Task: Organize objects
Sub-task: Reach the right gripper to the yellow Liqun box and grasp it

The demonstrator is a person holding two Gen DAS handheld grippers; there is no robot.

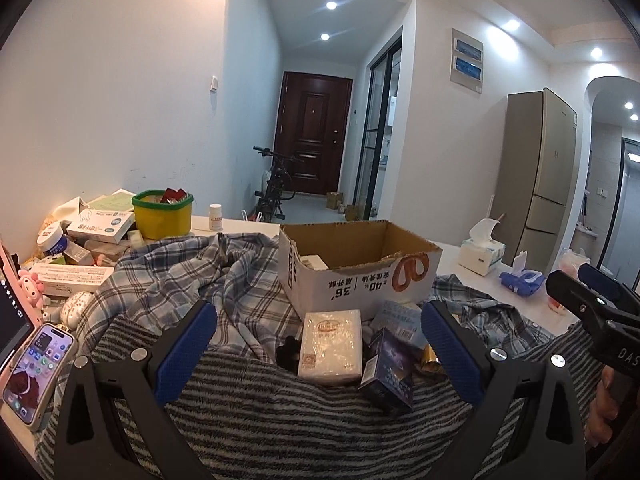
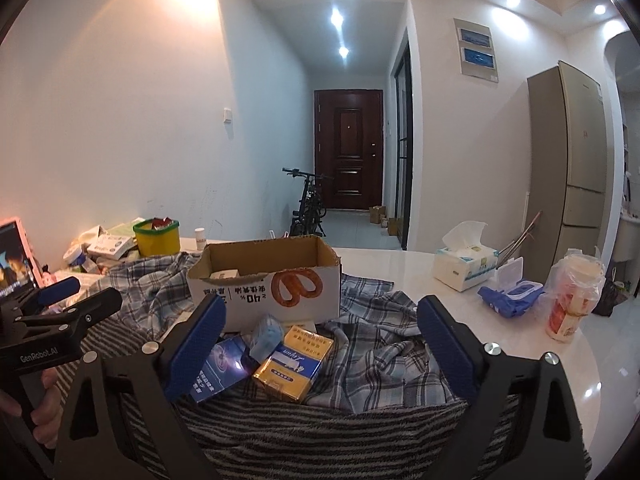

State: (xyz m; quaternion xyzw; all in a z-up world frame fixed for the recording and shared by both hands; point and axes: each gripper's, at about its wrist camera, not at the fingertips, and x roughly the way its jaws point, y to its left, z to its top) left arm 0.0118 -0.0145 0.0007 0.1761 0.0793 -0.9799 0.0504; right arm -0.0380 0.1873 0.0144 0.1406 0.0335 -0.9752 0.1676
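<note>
On white table, clothes, cardboard box

An open cardboard box stands on the checked cloth. Before it lie a yellow pack, a dark blue box and a white packet.

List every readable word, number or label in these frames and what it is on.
"GenRoboLAI": left hand-held gripper body.
"DAS": right hand-held gripper body, cut off at the frame edge.
"36" and "40", upside down: cardboard box; its other print is too blurred.
Yellow pack, blue box, tissue pack: unreadable.
</note>
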